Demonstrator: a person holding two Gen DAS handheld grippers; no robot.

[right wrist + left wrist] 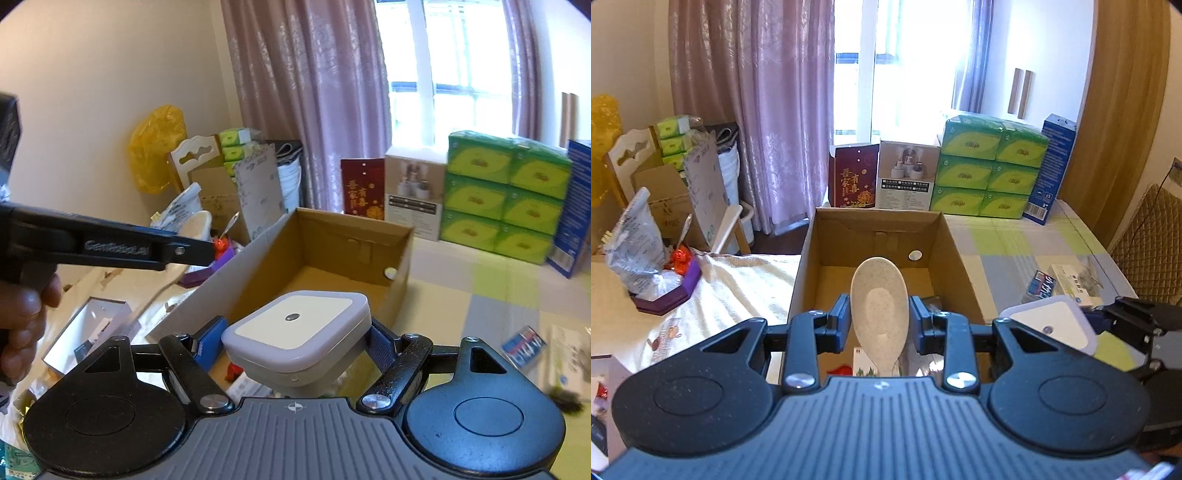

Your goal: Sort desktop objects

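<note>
My left gripper (pixel 879 323) is shut on a beige speckled rice spoon (pixel 879 295), bowl pointing forward, held over the near end of an open cardboard box (pixel 875 216). My right gripper (pixel 295 345) is shut on a white square night light (pixel 299 328) with a small dark sensor dot, held just in front of the same box (pixel 354 229). The night light (pixel 1052 325) also shows at the right of the left wrist view. A hand (pixel 22 317) holds the left tool's black body (pixel 110 247).
The box floor is mostly bare; a red item (pixel 842 369) and a card lie at its near end. Green tissue packs (pixel 990 166), a blue box (pixel 1052 170) and gift boxes stand behind. Small packets (pixel 1041 284) lie right; a purple box (pixel 665 299) sits left on white cloth.
</note>
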